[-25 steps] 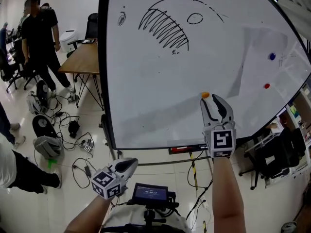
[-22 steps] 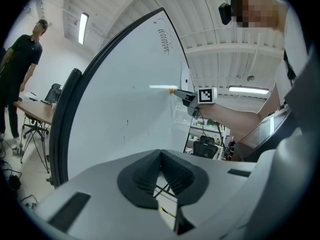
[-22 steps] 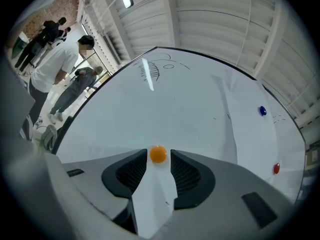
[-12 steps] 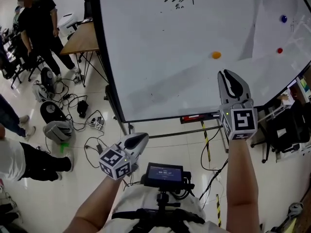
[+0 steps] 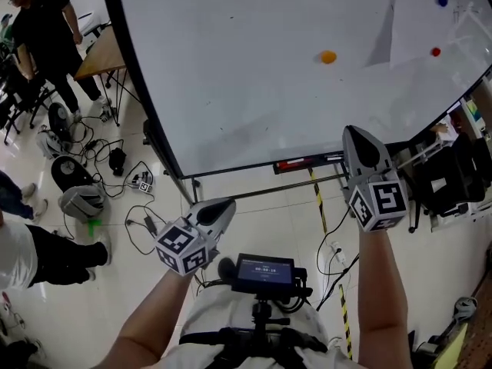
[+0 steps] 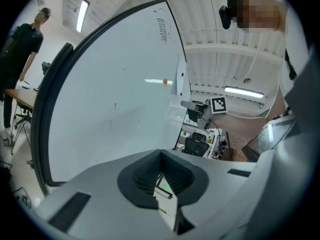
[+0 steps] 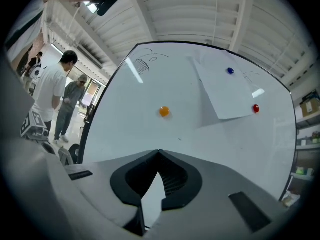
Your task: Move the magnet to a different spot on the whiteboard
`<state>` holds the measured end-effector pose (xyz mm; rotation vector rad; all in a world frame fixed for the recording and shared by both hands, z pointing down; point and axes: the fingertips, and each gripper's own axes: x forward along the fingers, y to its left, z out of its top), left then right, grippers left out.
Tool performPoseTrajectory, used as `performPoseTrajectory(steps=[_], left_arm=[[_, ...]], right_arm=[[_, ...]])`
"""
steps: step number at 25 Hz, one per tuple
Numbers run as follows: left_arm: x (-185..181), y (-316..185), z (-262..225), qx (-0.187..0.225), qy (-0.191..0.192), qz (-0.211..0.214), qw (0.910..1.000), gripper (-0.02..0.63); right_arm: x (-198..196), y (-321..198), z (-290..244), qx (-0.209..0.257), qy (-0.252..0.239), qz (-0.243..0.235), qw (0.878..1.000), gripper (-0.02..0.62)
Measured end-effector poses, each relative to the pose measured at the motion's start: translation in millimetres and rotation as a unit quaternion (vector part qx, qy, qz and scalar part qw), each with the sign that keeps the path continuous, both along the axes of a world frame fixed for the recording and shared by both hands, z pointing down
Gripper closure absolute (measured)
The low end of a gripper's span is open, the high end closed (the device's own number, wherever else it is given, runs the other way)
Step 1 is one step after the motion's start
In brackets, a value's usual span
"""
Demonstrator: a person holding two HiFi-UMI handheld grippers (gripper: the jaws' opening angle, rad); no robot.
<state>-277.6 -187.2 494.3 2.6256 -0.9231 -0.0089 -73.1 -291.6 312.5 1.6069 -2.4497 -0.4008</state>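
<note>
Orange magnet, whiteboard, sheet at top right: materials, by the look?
Orange magnet: likely a smooth plastic cap, rounded, evenly coloured; too small for more.
Whiteboard: glossy white coated panel, since lamp streaks reflect on it; dark frame, plastic or metal, can't tell.
Sheet: probably matte paper, thin, flat, pinned by a blue magnet and a red magnet.

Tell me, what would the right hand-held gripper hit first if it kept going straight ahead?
Probably the whiteboard: the right hand-held gripper, whose jaws have just closed on nothing, aims at bare board below the orange magnet, though depth is unclear.
</note>
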Motion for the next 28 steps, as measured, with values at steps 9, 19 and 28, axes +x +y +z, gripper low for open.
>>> performPoseTrajectory(steps=[9, 19, 28], left_arm=[[35, 44, -1, 0.006, -0.014, 0.002, 0.9999, 0.573], [130, 116, -2, 0.000, -0.031, 0.017, 0.9994, 0.572], [185, 175, -18, 0.009, -0.038, 0.020, 0.9991, 0.572]], right_arm=[[32, 60, 28, -0.023, -0.056, -0.021, 0.998, 0.577], [137, 166, 74, -0.072, -0.118, -0.027, 0.990, 0.578], [182, 255, 104, -0.110, -0.169, -0.058, 0.978, 0.578]])
